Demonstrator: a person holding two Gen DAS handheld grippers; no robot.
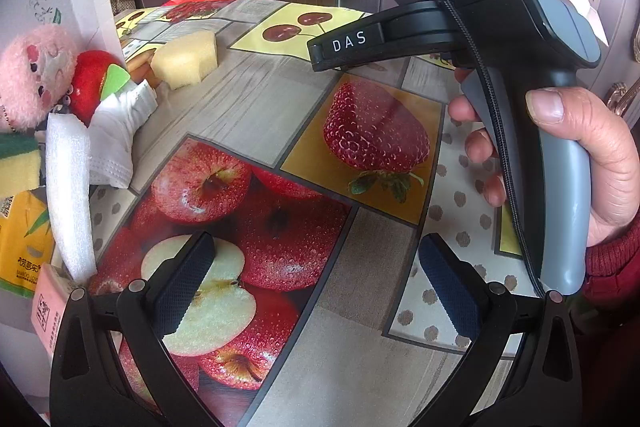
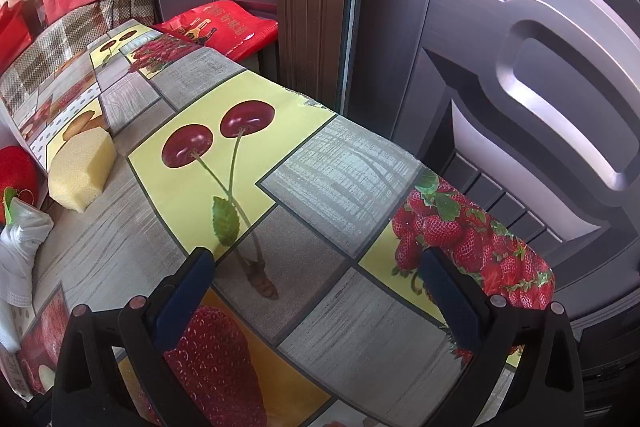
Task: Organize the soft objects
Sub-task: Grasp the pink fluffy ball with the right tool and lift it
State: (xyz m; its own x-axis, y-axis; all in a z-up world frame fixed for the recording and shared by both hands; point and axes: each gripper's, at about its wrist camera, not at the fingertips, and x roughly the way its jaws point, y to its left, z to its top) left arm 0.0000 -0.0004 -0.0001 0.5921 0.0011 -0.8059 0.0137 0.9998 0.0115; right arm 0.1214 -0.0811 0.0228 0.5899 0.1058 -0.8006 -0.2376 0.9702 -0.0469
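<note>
Here the left gripper (image 1: pixel 316 291) has its jaws spread wide w/ nothing between them, hovering over the fruit-print tablecloth (image 1: pixel 256 115), above the printed apples. The right gripper (image 2: pixel 318 297) is likewise wide apart & empty, over the cloth near the printed cherries; its body and the right hand (image 1: pixel 572 163) on the grey handle show in the left wrist view at right.

Soft things sit in a cluster along the table's left edge, well apart from both grippers. The yellow sponge block (image 1: pixel 186 59) lies farthest back. Nearer, a crumpled white cloth (image 1: pixel 120 131) lies just beside a red plush fruit (image 1: pixel 90 83) w/ a green leaf, and a pink plush toy (image 1: pixel 38 79) is next to that. A white foam sheet (image 1: pixel 68 203) stands curved at the edge, touching a green-and-yellow scrub sponge (image 1: pixel 18 163). Below are a yellow tissue pack (image 1: pixel 24 247) & a pink box (image 1: pixel 50 311).

Beyond the table's far end lies a red bag (image 2: pixel 218 27).
</note>
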